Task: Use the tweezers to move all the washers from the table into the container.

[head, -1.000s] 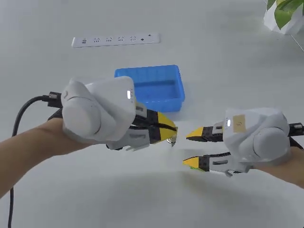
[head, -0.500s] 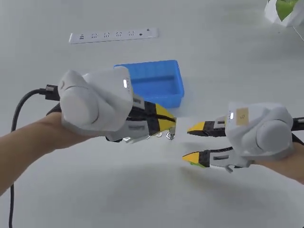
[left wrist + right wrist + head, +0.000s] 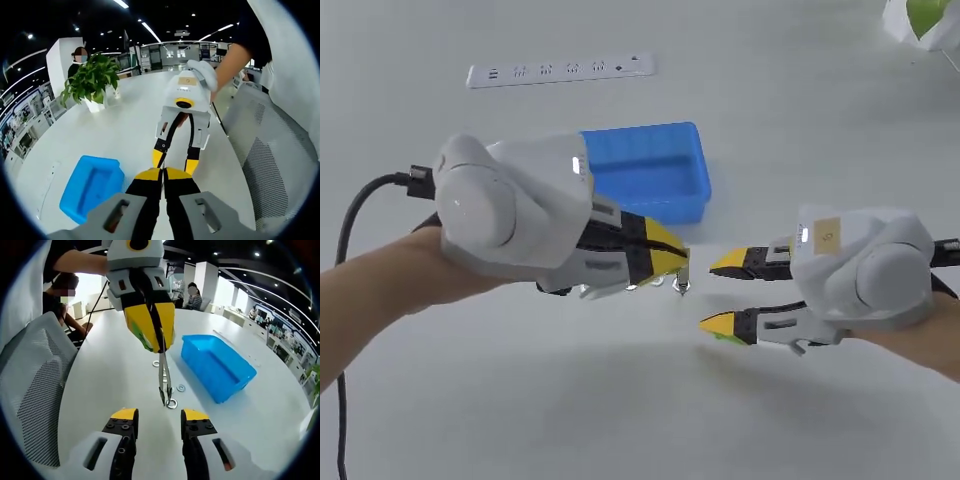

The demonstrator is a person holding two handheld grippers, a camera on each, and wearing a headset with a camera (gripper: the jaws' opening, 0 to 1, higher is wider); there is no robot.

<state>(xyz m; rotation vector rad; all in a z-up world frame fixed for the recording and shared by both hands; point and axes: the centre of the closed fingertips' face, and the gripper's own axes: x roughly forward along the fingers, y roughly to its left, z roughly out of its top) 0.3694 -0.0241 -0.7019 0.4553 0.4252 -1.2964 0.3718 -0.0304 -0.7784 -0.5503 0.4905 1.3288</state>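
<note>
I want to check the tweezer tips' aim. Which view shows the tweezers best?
The right gripper view: the tweezers hang from the left gripper, tips beside a washer on the table. In the head view, a small silvery tip peeks below that gripper; in the left gripper view, the shut jaws cover them.

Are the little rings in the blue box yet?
None yet, it seems: the container looks empty. The left gripper holds the tweezers with their tips at one washer on the table. At least two more washers lie nearby, waiting.
</note>
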